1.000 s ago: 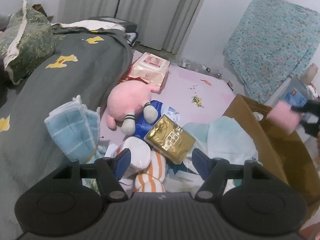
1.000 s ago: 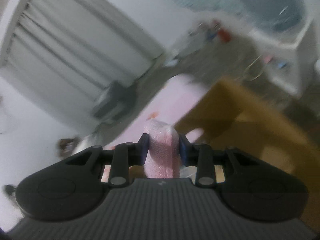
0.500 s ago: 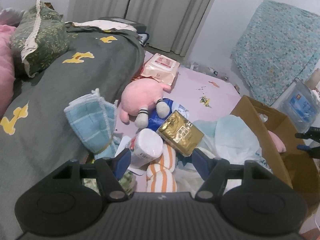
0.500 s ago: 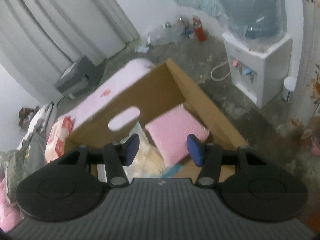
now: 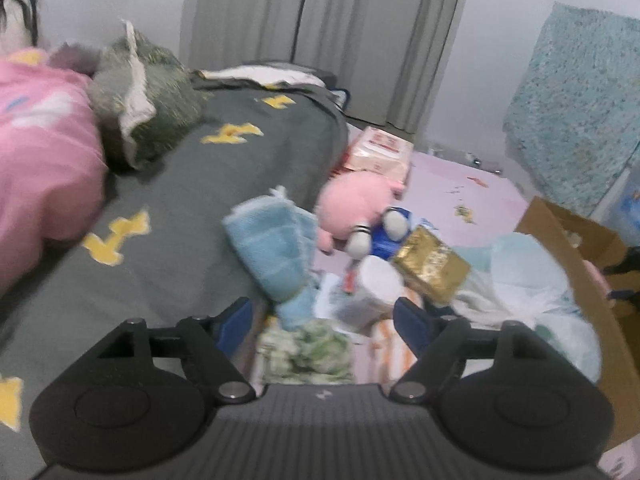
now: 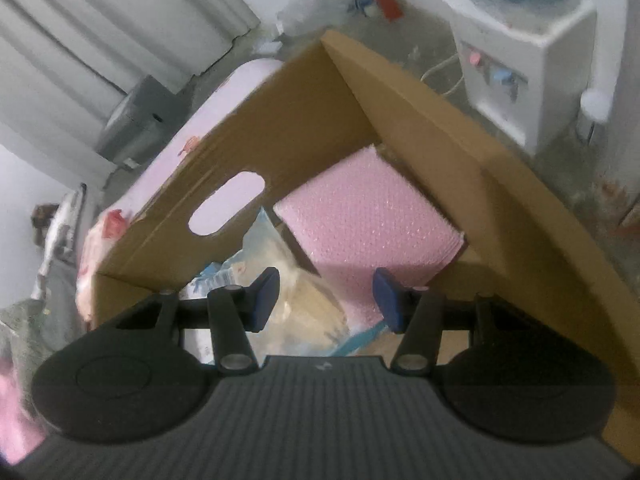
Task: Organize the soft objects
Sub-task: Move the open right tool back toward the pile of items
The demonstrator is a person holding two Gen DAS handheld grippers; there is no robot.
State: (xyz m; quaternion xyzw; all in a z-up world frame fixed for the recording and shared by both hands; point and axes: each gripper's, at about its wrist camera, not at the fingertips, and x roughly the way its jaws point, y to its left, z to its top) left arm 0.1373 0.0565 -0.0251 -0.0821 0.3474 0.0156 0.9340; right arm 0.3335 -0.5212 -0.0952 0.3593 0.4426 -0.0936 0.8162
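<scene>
- My right gripper (image 6: 326, 294) hung spread and empty over the brown cardboard box (image 6: 460, 136), where the pink bubble-wrap pad (image 6: 368, 216) lay against the far corner.
- My left gripper (image 5: 323, 322), jaws just widening with nothing pinched, aimed at the soft pile beside the grey bed (image 5: 192, 216), near the folded blue towel (image 5: 272, 248).

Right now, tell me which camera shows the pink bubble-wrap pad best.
The right wrist view: the pink bubble-wrap pad lies in plain sight inside the cardboard box, its bubbled texture clear. The left wrist view shows only a pink sliver past the box wall.
</scene>
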